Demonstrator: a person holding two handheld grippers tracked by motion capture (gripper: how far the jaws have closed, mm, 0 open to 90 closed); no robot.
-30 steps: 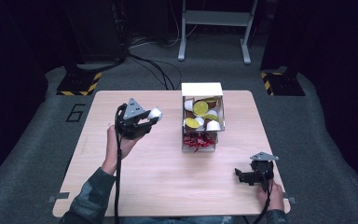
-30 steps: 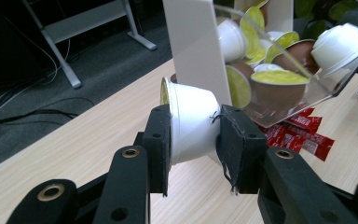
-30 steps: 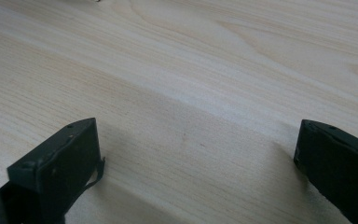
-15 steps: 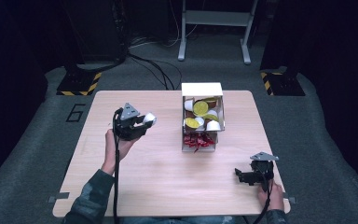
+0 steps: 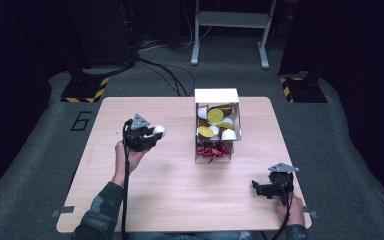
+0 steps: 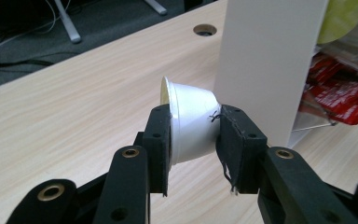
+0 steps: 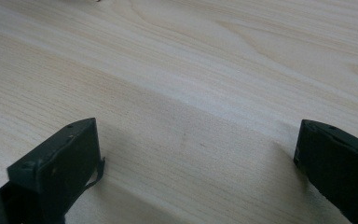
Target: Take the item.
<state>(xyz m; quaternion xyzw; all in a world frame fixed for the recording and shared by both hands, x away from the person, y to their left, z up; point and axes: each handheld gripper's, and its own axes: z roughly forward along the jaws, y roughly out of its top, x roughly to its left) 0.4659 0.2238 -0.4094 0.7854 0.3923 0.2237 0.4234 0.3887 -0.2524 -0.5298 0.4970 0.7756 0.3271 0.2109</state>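
Over on the left, your left gripper [image 5: 152, 134] is clamped on a small white pod [image 5: 159, 131], lifted off the table [image 5: 180, 200] and sitting left of the box [image 5: 217, 125]. In the left gripper view the pod [image 6: 189, 122] lies on its side between the pads [image 6: 161, 140], rim toward the left jaw, narrow end toward the right one. A few frayed threads hang off the right pad. Right behind it, the box's plain white side wall [image 6: 265, 60] stands upright, so that wall is what's between the pod and the box contents from this angle.

Middle of the table: the box is a white two-level thing. The upper part holds a pile of pods [image 5: 215, 124], some yellow-lidded, some white or brown. The lower part has red packets [image 5: 212, 150], also poking out in the left gripper view [image 6: 340, 93]. There's a cable hole [image 6: 205, 30] in the tabletop beyond the box.

Far right, near your edge, your right gripper [image 5: 260, 189] sits low on the table, well apart from the box. Its jaws are spread wide with just bare wood [image 7: 191, 93] between them, nothing held.
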